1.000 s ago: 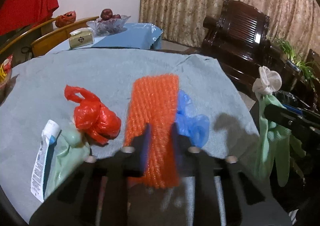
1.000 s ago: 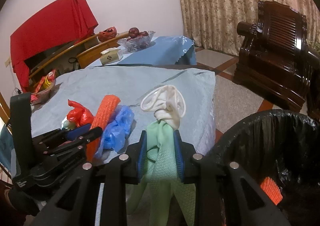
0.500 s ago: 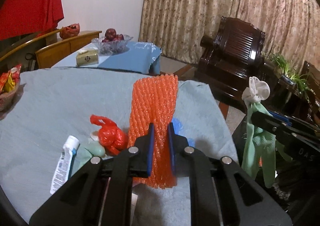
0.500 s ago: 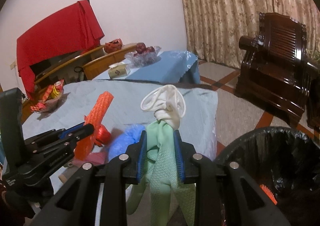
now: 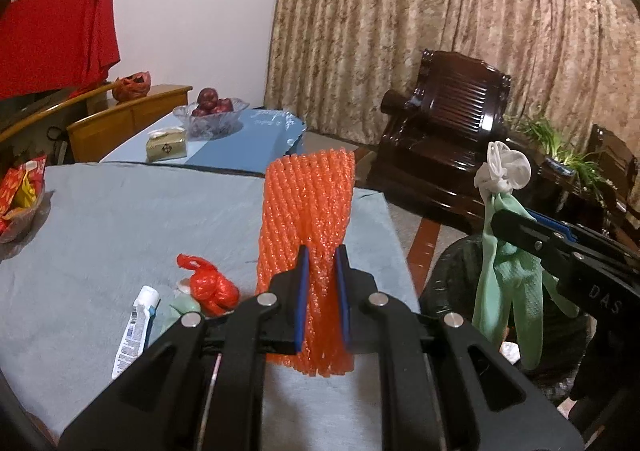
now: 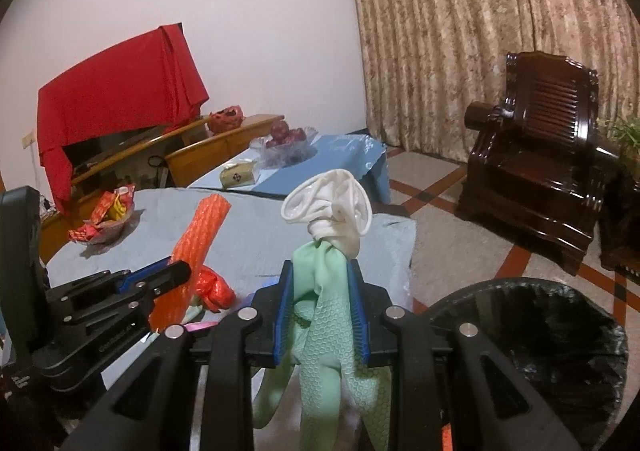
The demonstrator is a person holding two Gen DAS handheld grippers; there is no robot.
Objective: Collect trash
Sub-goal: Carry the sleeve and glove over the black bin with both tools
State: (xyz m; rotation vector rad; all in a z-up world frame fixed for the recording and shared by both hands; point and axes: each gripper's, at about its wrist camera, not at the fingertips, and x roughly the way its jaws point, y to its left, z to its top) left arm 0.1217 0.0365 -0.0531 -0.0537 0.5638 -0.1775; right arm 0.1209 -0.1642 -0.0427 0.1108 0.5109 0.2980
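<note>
Both hands loaded, bin waiting to the right

The left gripper (image 5: 322, 271) pinches the orange foam net (image 5: 310, 211) low down, most of it standing above the jaws; the right gripper (image 6: 322, 291) is clamped on the green rubber glove (image 6: 324, 351), fingers dangling below. I'd carry each fully over the black-lined bin (image 6: 532, 331) before letting go, so nothing snags its rim

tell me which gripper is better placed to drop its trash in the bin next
Right. The right gripper, shut on the green rubber glove, is beside the black-lined bin, with the glove dangling near its rim. The left gripper holds the orange foam net over the table, farther from the bin.
</note>
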